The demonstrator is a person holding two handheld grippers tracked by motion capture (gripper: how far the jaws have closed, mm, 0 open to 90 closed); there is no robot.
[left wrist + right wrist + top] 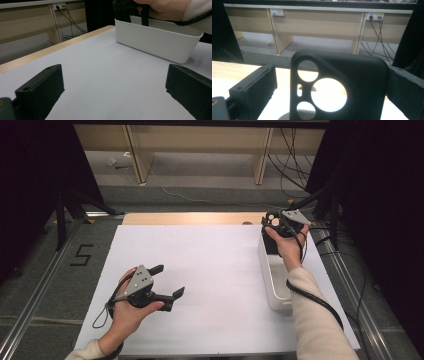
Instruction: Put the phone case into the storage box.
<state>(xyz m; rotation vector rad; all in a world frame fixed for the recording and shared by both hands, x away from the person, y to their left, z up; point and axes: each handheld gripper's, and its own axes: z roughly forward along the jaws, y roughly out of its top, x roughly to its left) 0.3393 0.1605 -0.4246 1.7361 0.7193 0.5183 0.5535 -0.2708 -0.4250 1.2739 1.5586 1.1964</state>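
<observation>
Matte black phone case (337, 87) — round cutouts — rounded corners

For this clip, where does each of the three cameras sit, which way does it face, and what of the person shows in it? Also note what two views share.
High view: above the person's side, looking forward and down on the table; both forearms, left gripper open, right gripper over the white bin.
Left gripper view: low over the table, facing the white bin; own jaws apart, the other hand beyond.
Right gripper view: faces shelving beyond the table; a black phone case between its jaws.
Shared: high and left gripper views both show the bin.
</observation>
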